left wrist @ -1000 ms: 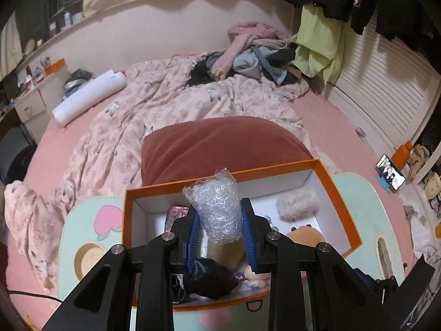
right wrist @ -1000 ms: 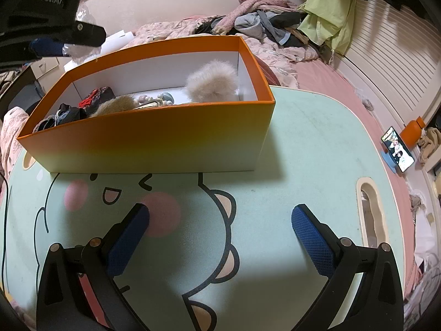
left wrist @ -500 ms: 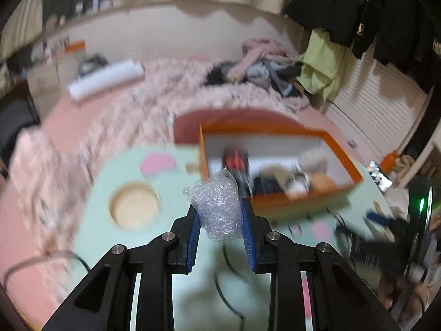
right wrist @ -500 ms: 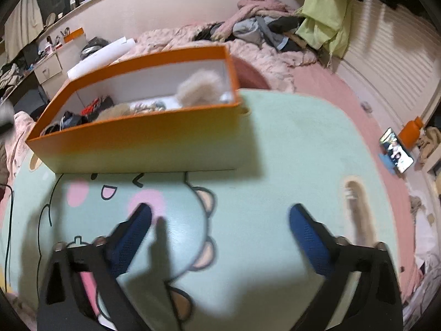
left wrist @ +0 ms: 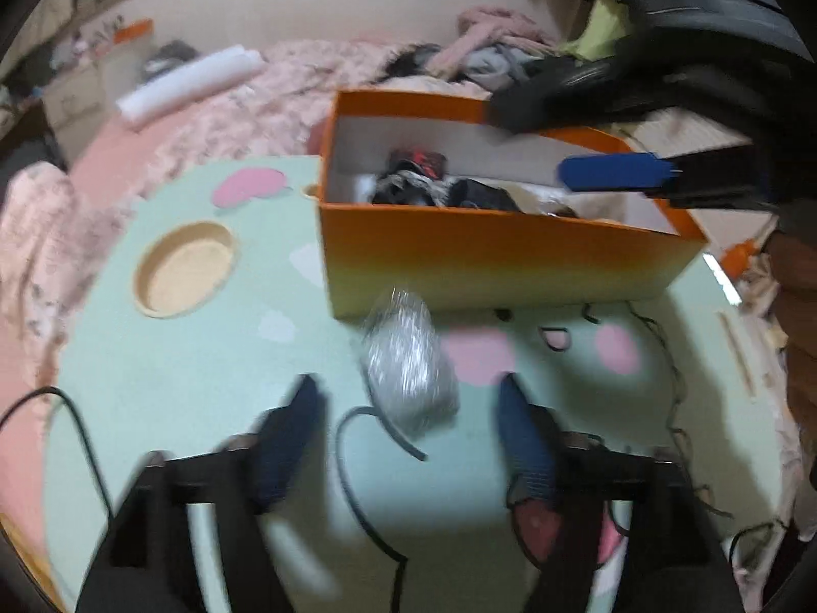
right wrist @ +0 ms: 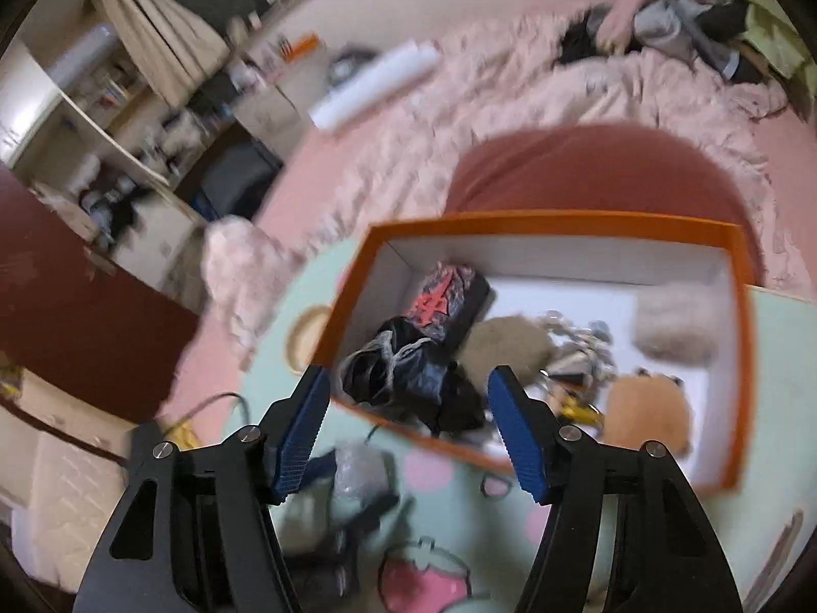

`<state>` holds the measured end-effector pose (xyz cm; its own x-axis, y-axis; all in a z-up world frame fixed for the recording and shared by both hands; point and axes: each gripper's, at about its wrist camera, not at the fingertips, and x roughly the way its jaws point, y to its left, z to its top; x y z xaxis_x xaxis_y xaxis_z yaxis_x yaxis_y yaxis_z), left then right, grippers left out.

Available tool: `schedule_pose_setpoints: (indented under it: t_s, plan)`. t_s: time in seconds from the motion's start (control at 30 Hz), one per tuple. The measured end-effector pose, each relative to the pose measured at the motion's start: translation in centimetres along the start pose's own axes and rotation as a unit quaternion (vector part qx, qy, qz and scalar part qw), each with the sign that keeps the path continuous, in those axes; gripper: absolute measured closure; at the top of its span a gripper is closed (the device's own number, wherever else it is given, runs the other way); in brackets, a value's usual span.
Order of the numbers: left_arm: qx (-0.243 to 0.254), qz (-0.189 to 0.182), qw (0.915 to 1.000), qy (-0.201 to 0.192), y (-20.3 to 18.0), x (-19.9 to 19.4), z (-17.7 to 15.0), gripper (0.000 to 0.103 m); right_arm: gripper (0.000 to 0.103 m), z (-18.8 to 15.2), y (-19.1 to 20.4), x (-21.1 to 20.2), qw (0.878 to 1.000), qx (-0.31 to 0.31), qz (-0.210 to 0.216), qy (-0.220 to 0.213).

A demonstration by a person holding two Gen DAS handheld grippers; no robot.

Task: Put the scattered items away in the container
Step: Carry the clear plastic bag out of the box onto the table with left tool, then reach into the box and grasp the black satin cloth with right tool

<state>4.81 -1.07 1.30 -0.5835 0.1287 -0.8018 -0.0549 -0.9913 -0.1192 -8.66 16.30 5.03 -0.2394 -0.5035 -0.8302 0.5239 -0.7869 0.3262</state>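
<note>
An orange box (left wrist: 500,255) with white inner walls stands on the mint green table (left wrist: 178,383). It holds dark cloth (right wrist: 408,373), plush pieces and small items. My left gripper (left wrist: 408,398) is open; a clear crinkly plastic bag (left wrist: 408,362) lies on the table between its fingers, just in front of the box. My right gripper (right wrist: 406,383) is open and empty, above the box's left end (right wrist: 357,306). It shows in the left wrist view as a blue pad (left wrist: 613,171) over the box. The bag also shows low in the right wrist view (right wrist: 357,470).
A round recess (left wrist: 184,268) is in the table left of the box. A black cable (left wrist: 367,460) runs across the table near my left gripper. Behind the table lies a bed with a pink quilt (right wrist: 510,92), a dark red cushion (right wrist: 587,173) and piled clothes (left wrist: 490,51).
My left gripper swung away from over the box, opened and let go of the plastic bag, which now lies on the table. My right gripper rose from the table to above the box.
</note>
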Motion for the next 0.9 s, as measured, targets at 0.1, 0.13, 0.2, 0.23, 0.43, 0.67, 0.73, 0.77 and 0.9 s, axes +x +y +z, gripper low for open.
schedule_pose_setpoints:
  t_s: [0.1, 0.13, 0.2, 0.23, 0.43, 0.67, 0.73, 0.77, 0.9]
  plan:
    - [0.009, 0.015, 0.9999, 0.0, -0.4, 0.0, -0.2, 0.022, 0.038, 1.1, 0.5, 3.0, 1.0, -0.007, -0.011, 0.021]
    - [0.011, 0.019, 0.9997, 0.003, -0.4, 0.1, -0.3, 0.022, 0.038, 1.1, 0.5, 3.7, 1.0, -0.007, -0.01, 0.029]
    - [0.015, 0.024, 0.9996, 0.008, -0.6, 0.4, -0.4, 0.022, 0.038, 1.1, 0.6, 5.6, 0.999, -0.015, -0.022, 0.047]
    - [0.015, 0.023, 0.9996, 0.008, -0.6, 0.4, -0.5, 0.022, 0.038, 0.8, 0.8, 6.2, 0.998, -0.024, -0.025, 0.052]
    - [0.015, 0.023, 0.9996, 0.005, -0.2, 0.1, -0.6, 0.022, 0.061, 0.4, -0.3, 6.2, 0.998, -0.028, -0.025, 0.052]
    - [0.014, 0.024, 0.9996, 0.005, -0.4, 0.0, -0.5, 0.022, 0.069, 0.1, 0.8, 1.7, 0.995, -0.056, -0.068, -0.036]
    - [0.012, 0.024, 0.9996, 0.006, -0.3, -0.1, -0.6, 0.022, 0.069, -0.2, 1.2, -0.3, 0.992, -0.062, -0.088, -0.069]
    - [0.011, 0.023, 0.9997, 0.006, -0.2, 0.0, -0.7, 0.022, 0.069, -0.4, 1.5, -1.3, 0.989, -0.066, -0.097, -0.085]
    - [0.002, 0.02, 0.9998, 0.009, 0.0, -0.1, -0.9, 0.022, 0.069, -1.7, 2.3, -4.1, 0.978, -0.083, -0.149, -0.121]
